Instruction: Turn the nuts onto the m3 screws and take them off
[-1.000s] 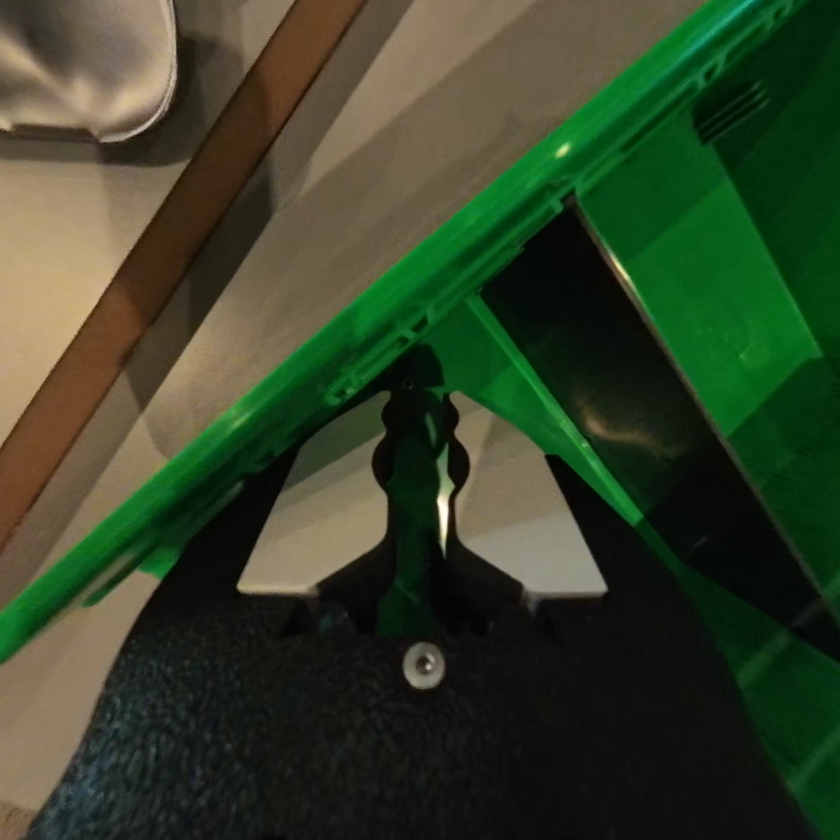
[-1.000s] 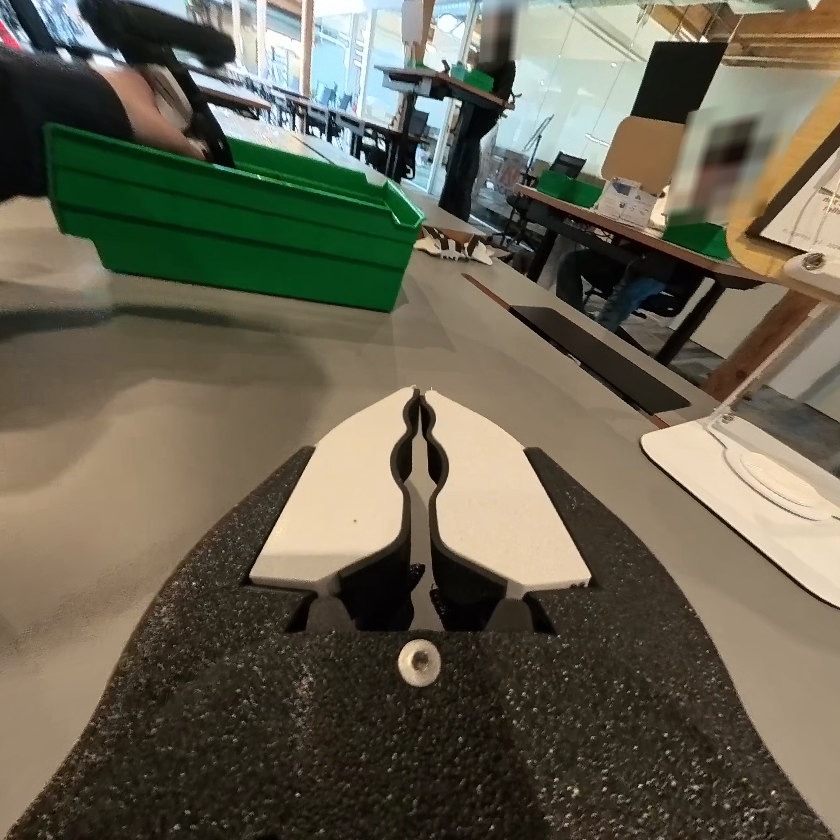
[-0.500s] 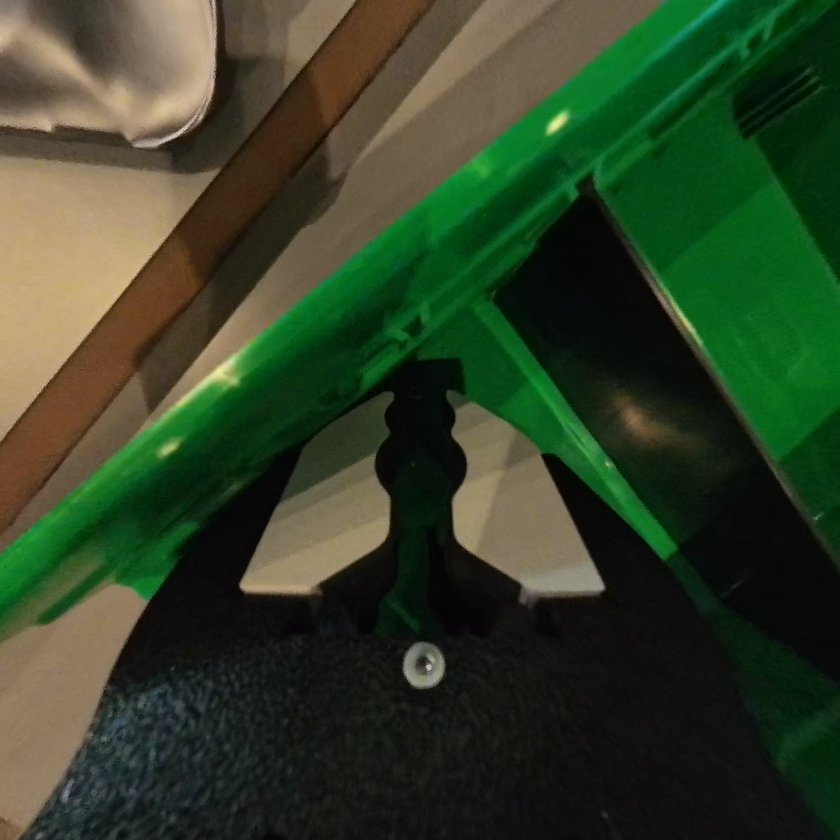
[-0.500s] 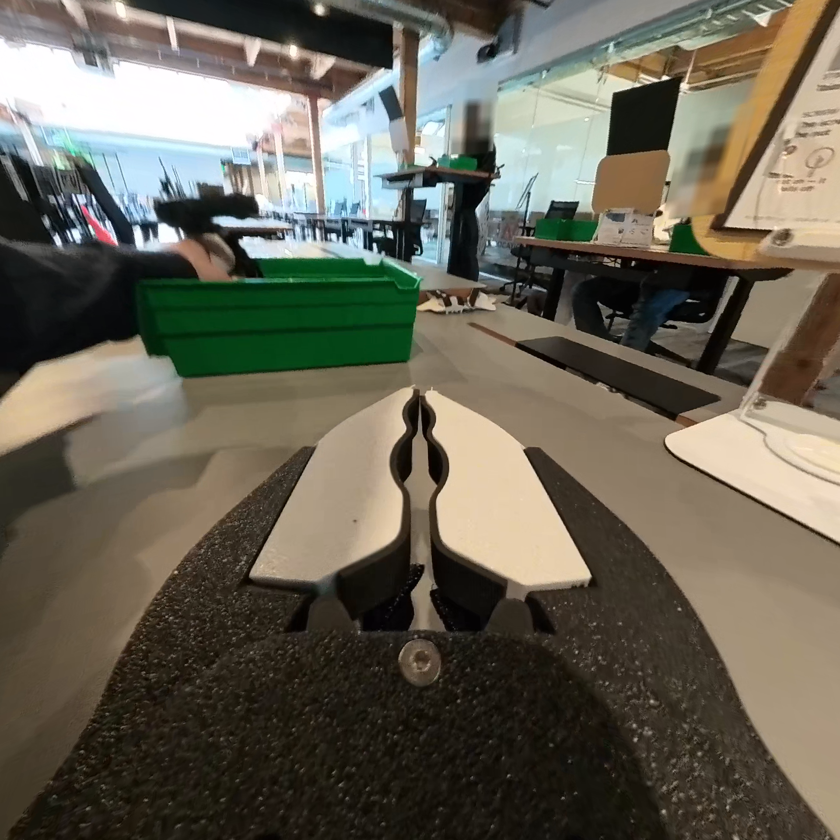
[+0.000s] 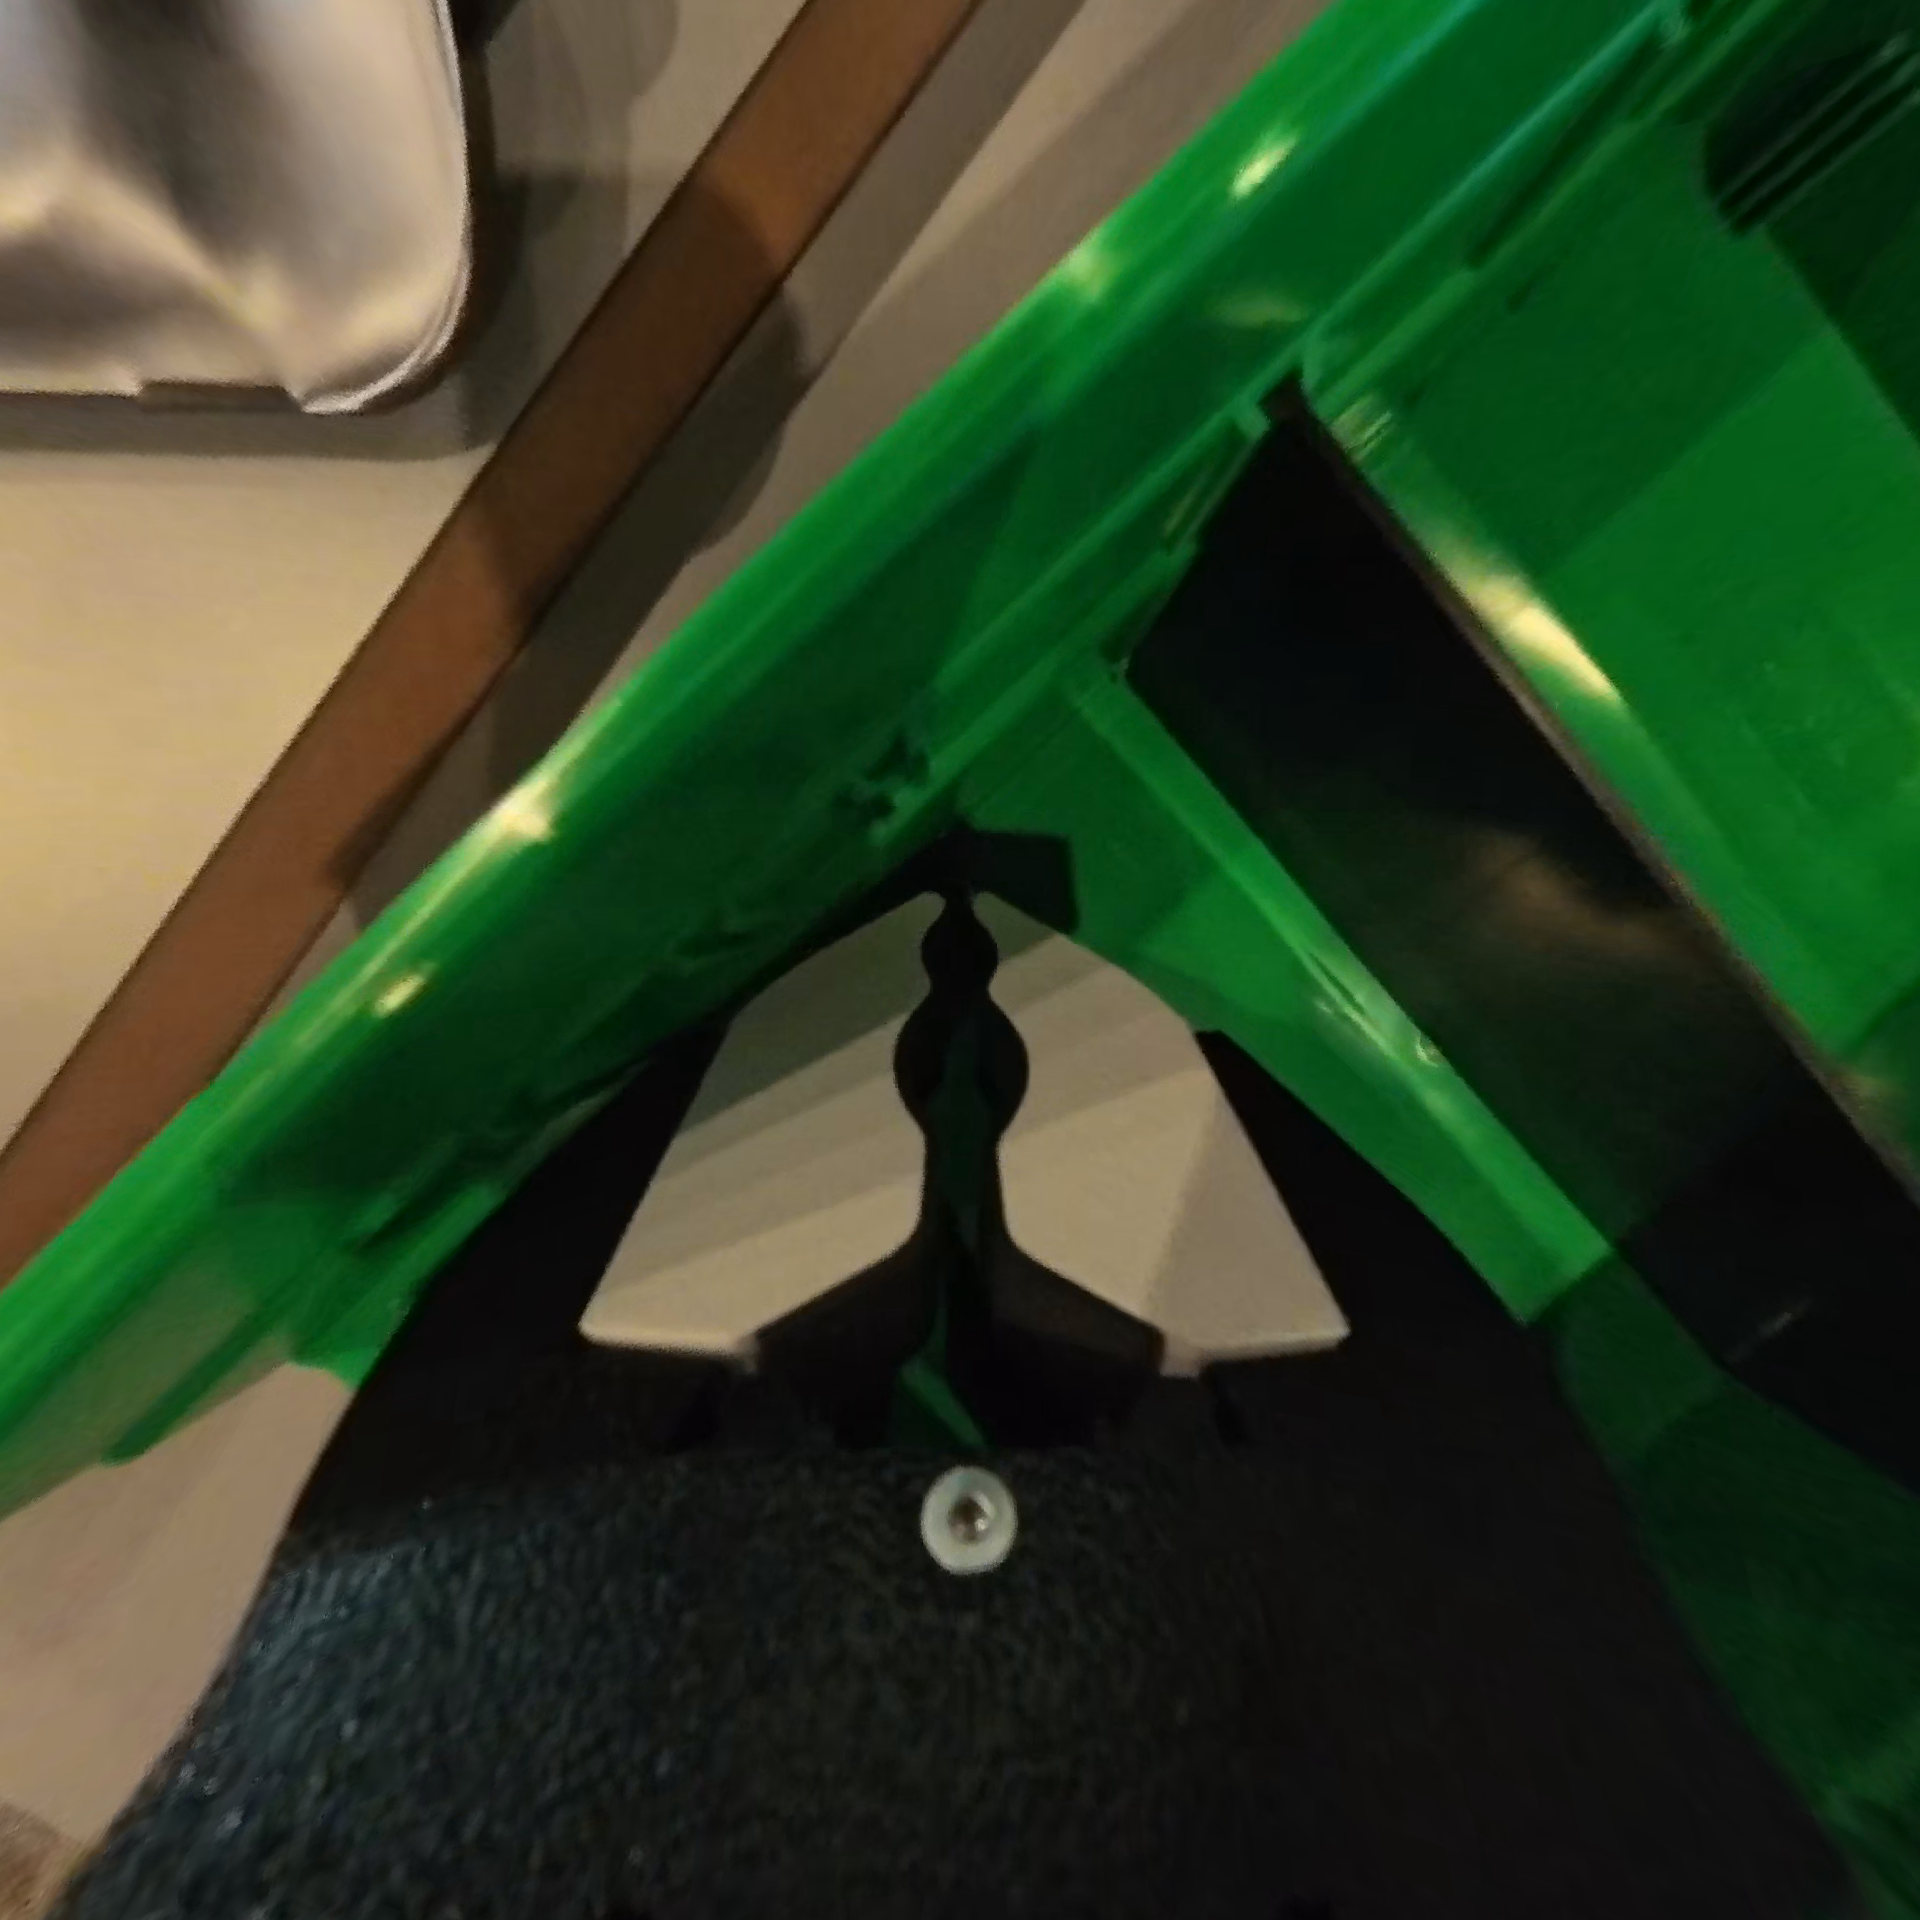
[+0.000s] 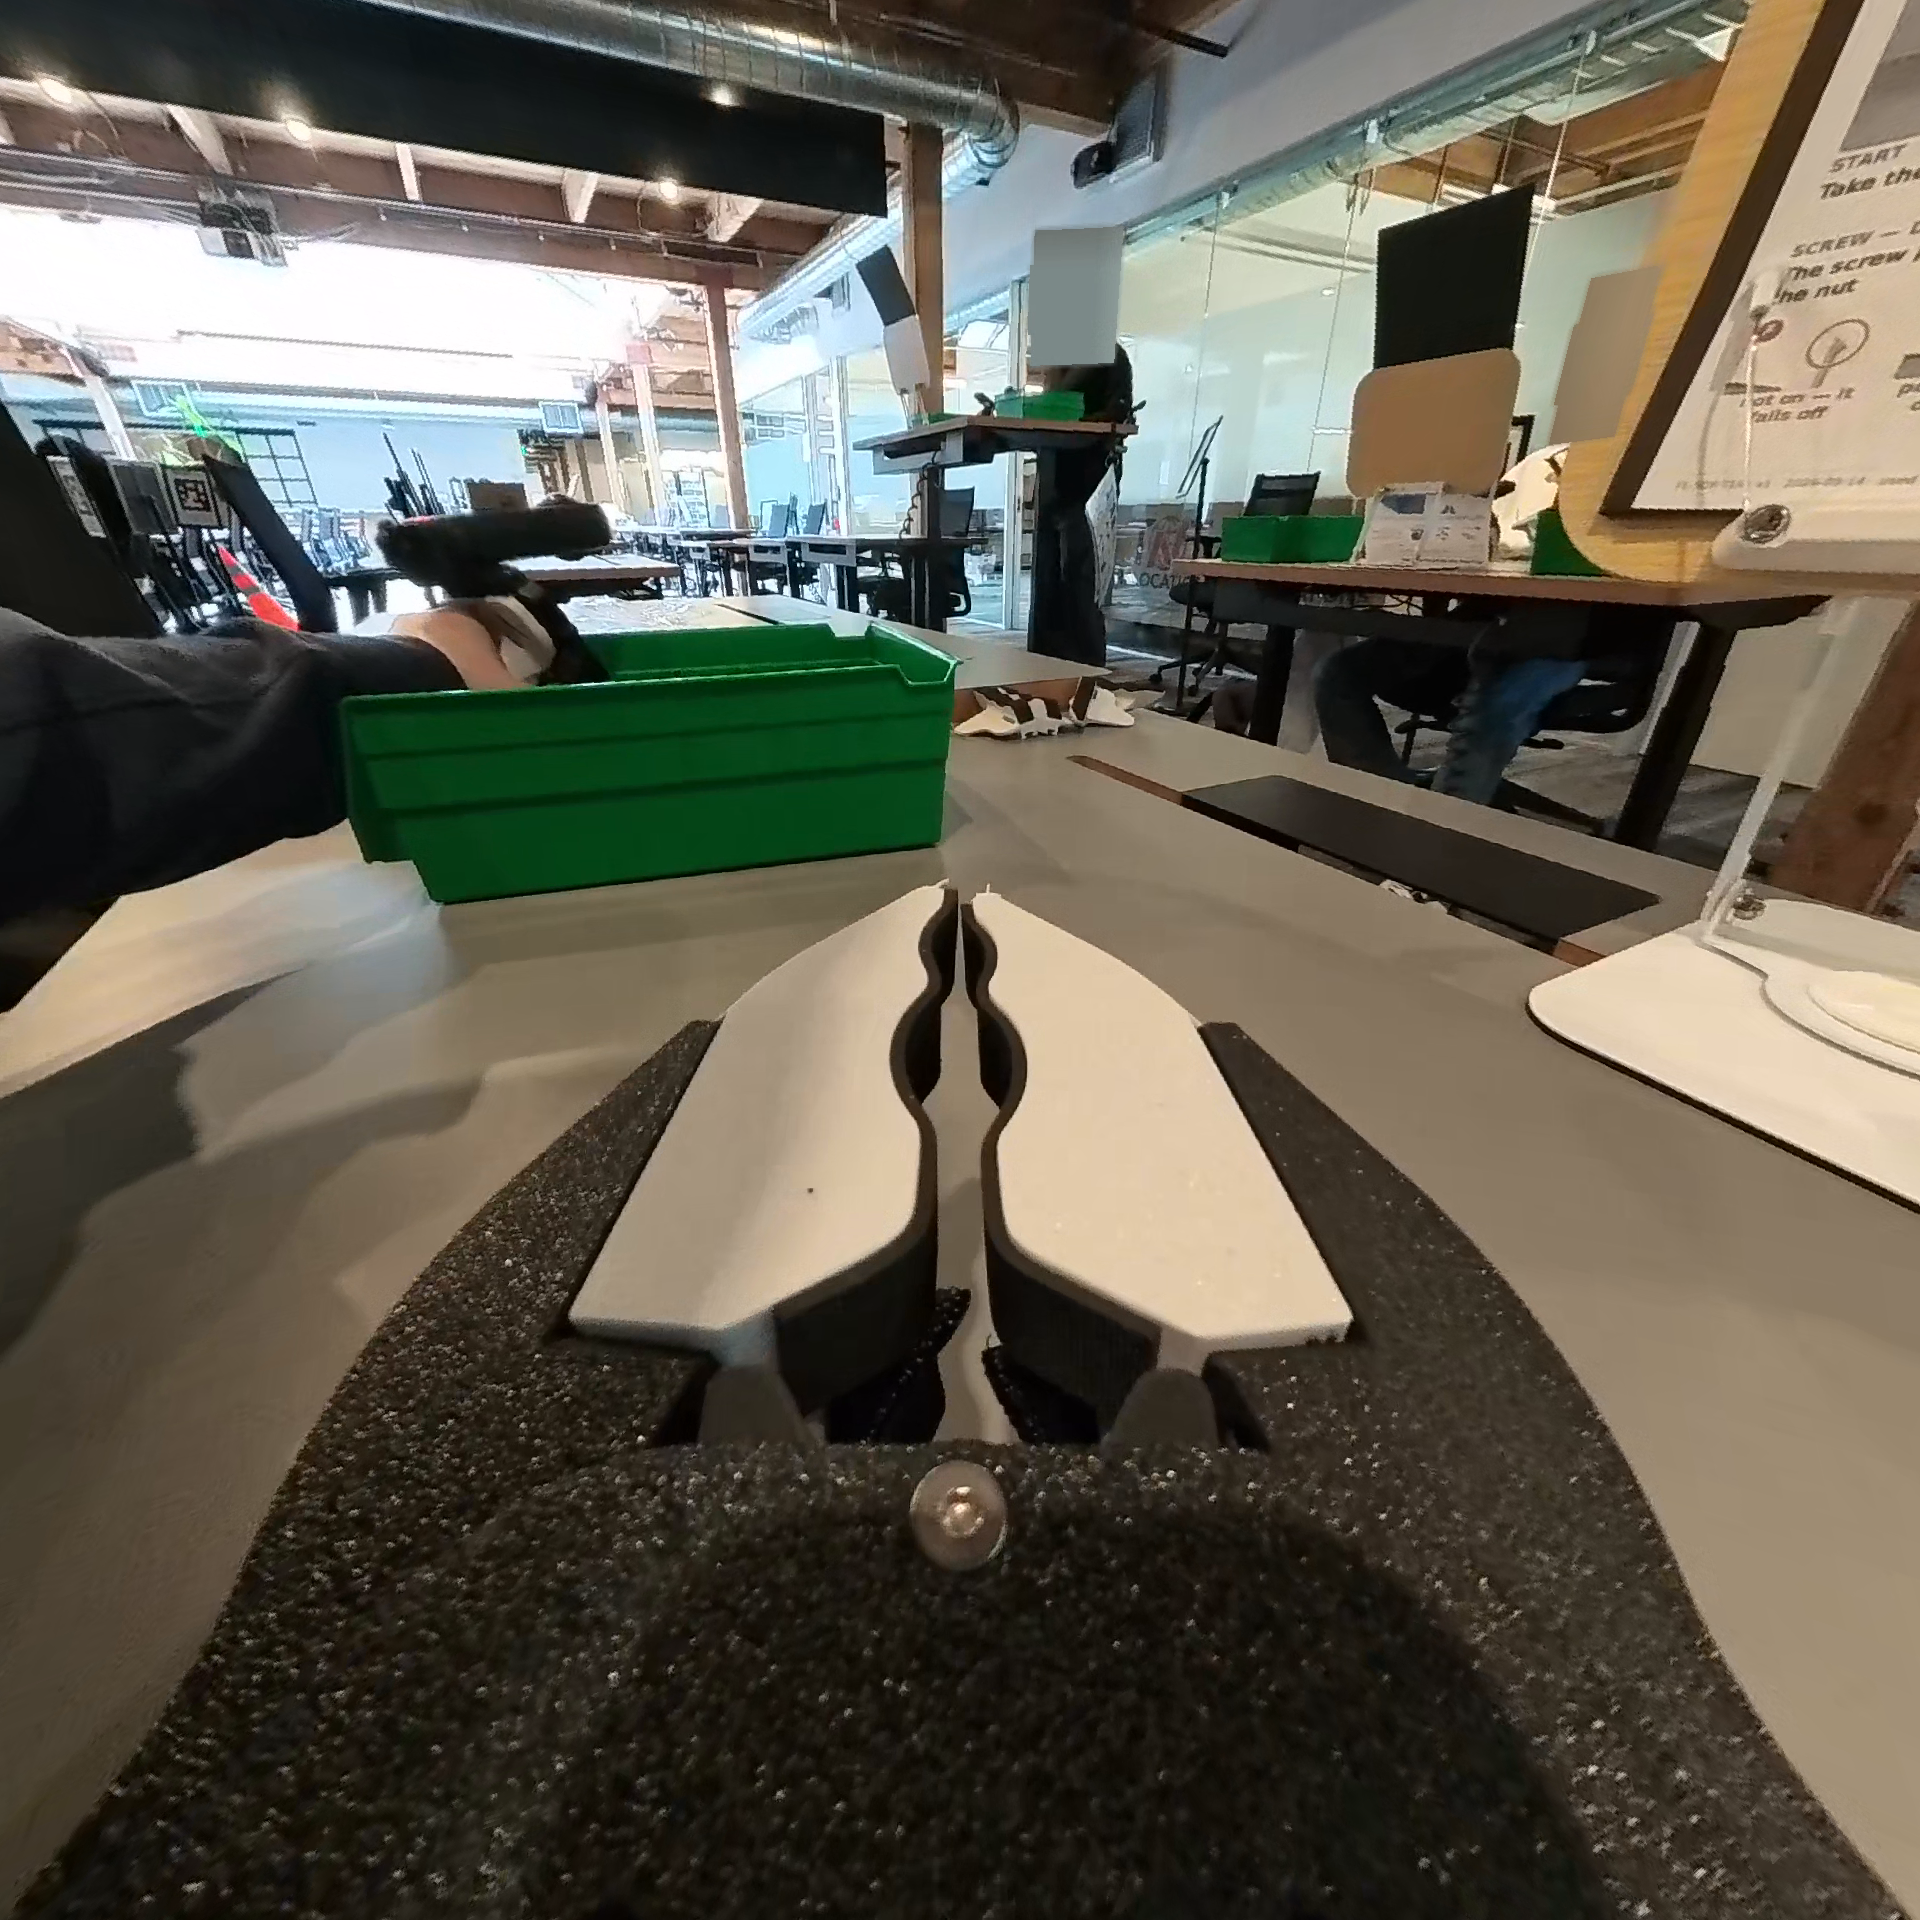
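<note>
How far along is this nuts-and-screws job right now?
Nothing looks done: no screw or nut shows. In hand: the left tool reaches into the green bin, fingers together in a compartment corner; any catch is unclear. The right tool hovers shut and bare above the table. All the threading is left.

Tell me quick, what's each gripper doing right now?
Left gripper: closed, tips down in the green bin; holding anything cannot be told.
Right gripper: closed, empty, above the grey table.

Green plastic parts bin (image 6: 644, 769): rectangular, open-topped, internally divided, upright on grey tabletop (image 6: 1195, 935); nuts and screws inside too small to discern.
</note>
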Motion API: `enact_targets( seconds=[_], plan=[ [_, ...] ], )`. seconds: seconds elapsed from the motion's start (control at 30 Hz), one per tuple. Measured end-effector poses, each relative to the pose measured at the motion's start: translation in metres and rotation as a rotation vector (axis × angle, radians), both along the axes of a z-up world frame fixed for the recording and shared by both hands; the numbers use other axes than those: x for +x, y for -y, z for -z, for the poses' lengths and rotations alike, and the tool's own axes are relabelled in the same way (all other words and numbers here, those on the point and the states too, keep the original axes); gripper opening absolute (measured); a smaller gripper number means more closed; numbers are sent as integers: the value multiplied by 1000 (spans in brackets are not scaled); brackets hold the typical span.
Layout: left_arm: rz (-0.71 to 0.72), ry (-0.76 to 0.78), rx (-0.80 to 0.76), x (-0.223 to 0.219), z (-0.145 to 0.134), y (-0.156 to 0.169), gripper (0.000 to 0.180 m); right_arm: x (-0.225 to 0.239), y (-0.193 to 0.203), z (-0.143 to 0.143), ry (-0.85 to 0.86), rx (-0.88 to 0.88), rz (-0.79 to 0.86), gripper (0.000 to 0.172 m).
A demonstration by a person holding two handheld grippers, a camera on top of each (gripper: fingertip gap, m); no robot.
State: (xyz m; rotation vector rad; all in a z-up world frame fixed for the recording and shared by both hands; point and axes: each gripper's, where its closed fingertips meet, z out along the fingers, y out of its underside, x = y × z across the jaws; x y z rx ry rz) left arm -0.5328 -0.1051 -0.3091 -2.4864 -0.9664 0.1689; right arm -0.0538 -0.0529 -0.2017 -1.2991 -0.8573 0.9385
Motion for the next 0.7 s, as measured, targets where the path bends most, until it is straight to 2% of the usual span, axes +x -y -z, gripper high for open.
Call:
enact_targets(
  seconds=[0.13,0.37,0.53,0.7],
  plan=[
    [28,127,135,16,-7,-7,0,0,0,0,-4,-6,-2,1],
    [89,31,253,15,-38,-6,0,-1,0,1,7,-5,-5,1],
    [102,29,224,16,-31,-8,0,-1,0,1,8,-5,-6,1],
    [51,-57,141,2,-18,-9,0,-1,0,1,10,-5,-7,0]
  ],
)
